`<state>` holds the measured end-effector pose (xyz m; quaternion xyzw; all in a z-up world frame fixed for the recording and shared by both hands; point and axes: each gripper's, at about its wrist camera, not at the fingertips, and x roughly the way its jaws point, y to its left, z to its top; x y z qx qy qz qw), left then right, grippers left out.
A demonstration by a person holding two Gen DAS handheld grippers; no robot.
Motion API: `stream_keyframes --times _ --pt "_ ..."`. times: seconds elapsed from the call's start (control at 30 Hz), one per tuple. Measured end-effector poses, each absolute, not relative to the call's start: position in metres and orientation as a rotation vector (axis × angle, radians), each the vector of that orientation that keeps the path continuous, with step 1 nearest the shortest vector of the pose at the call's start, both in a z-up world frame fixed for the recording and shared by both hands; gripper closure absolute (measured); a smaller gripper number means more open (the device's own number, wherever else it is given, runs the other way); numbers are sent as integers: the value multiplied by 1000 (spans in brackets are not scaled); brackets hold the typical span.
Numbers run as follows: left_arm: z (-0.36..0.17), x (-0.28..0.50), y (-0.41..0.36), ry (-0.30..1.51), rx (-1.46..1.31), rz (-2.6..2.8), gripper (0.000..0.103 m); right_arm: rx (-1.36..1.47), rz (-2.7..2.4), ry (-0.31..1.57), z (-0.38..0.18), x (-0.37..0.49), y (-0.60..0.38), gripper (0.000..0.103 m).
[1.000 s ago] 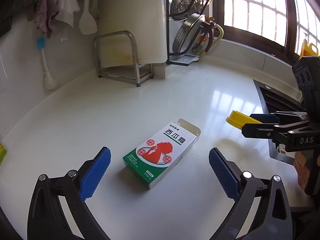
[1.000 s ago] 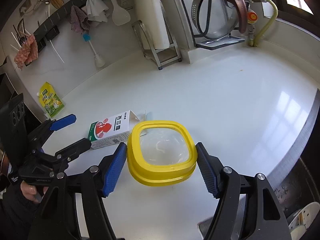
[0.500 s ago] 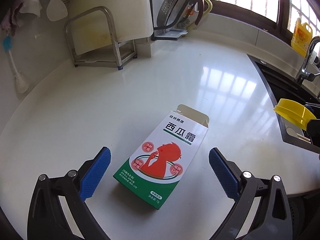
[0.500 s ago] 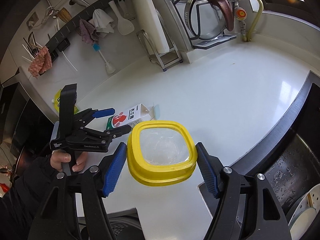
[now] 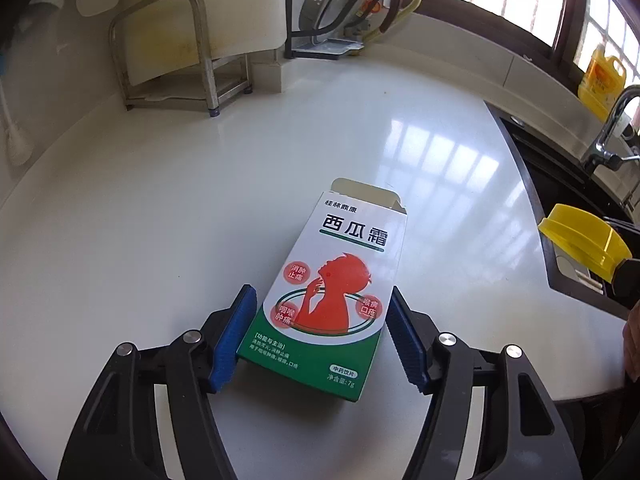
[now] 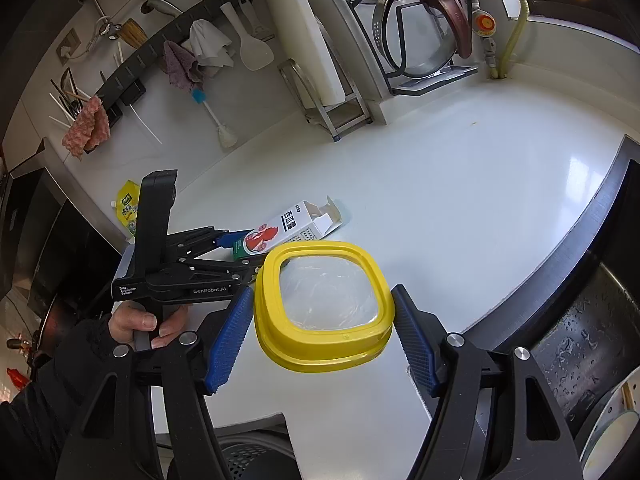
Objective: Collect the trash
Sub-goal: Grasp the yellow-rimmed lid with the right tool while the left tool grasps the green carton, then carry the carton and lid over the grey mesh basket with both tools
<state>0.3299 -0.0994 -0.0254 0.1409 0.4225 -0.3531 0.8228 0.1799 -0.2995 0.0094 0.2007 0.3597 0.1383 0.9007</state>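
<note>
A white and green medicine box with a red figure lies flat on the white counter, its far flap open. My left gripper has closed its blue pads against both sides of the box's near end. The box also shows in the right wrist view, with the left gripper around it. My right gripper is shut on a yellow-rimmed container lined with a clear bag, held above the counter's front edge. The container shows at the right in the left wrist view.
A steel rack with a cutting board and a dish rack with a pot lid stand at the back. A black sink with a tap lies to the right. A yellow-green pouch lies at the counter's left end.
My left gripper moved forward over the box and closed its pads onto its sides. My right gripper with the yellow container drew back toward the counter's front edge.
</note>
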Motion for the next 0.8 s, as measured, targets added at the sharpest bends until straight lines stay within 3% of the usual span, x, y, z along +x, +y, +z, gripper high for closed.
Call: stream_keyframes --times 0.8 --pt "20 183 -32 778 94 -456 51 411 294 719 12 97 -267 36"
